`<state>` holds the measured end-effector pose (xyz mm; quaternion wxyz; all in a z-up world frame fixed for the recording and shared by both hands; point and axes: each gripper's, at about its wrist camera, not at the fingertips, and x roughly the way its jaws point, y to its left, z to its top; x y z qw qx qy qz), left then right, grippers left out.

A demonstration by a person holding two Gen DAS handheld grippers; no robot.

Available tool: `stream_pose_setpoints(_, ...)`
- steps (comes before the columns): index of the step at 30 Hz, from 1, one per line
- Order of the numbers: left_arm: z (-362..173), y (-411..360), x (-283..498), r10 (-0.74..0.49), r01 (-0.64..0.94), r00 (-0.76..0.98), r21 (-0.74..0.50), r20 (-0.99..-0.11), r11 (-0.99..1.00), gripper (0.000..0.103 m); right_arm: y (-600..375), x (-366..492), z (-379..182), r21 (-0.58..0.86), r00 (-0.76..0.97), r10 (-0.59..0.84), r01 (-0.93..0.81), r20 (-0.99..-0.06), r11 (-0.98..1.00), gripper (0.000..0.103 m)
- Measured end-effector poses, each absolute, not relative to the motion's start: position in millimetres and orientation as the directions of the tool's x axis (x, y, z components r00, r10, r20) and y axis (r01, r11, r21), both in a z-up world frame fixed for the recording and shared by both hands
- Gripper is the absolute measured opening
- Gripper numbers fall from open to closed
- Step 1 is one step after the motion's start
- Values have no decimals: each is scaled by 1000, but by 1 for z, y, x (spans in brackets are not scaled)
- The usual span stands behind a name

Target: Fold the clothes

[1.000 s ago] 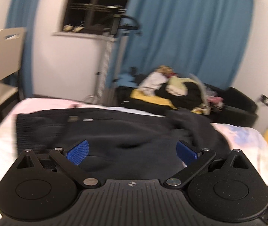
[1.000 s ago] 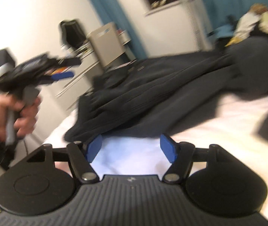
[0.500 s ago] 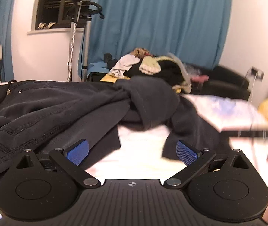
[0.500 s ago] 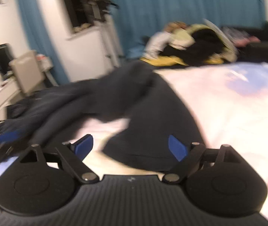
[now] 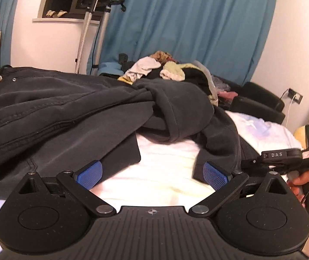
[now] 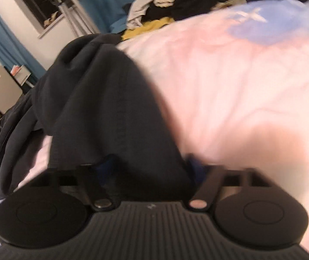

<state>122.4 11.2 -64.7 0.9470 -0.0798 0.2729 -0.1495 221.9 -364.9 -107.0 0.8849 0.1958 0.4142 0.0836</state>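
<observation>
Right tool (image 6: 152,166) is closing its jaws around the hem of the dark trouser leg (image 6: 111,108) lying lengthwise on the bed (image 6: 230,86), while left tool (image 5: 152,173) is staying released nearby.

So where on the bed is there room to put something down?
Bare sheet shows between the two dark trouser legs, in front of the left gripper. A bigger bare stretch lies beside them. The clothes pile behind is crowded.
</observation>
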Motion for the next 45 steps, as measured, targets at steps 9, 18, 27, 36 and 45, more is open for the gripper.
stream_pose_setpoints(9,-61,25,114,-280,195,843,-225,-459,955,100,-340,250,-28,11,761,37,-39,-648,999,8)
stream_pose_setpoints(18,-66,31,121,-241,173,886,-200,-396,964,100,-371,388,-47,-382,722,-259,-8,-642,924,9)
stream_pose_setpoints(27,-92,39,155,-249,147,872,-260,-422,954,100,-361,444,-136,-453,751,-326,40,-574,891,10)
stream_pose_setpoints(36,-90,42,152,-269,167,874,-271,-404,948,100,-380,403,-94,-284,775,-277,131,-568,950,68)
stream_pose_setpoints(45,-70,31,127,-266,211,899,-188,-348,959,100,-350,284,-31,0,845,-55,65,-533,998,69)
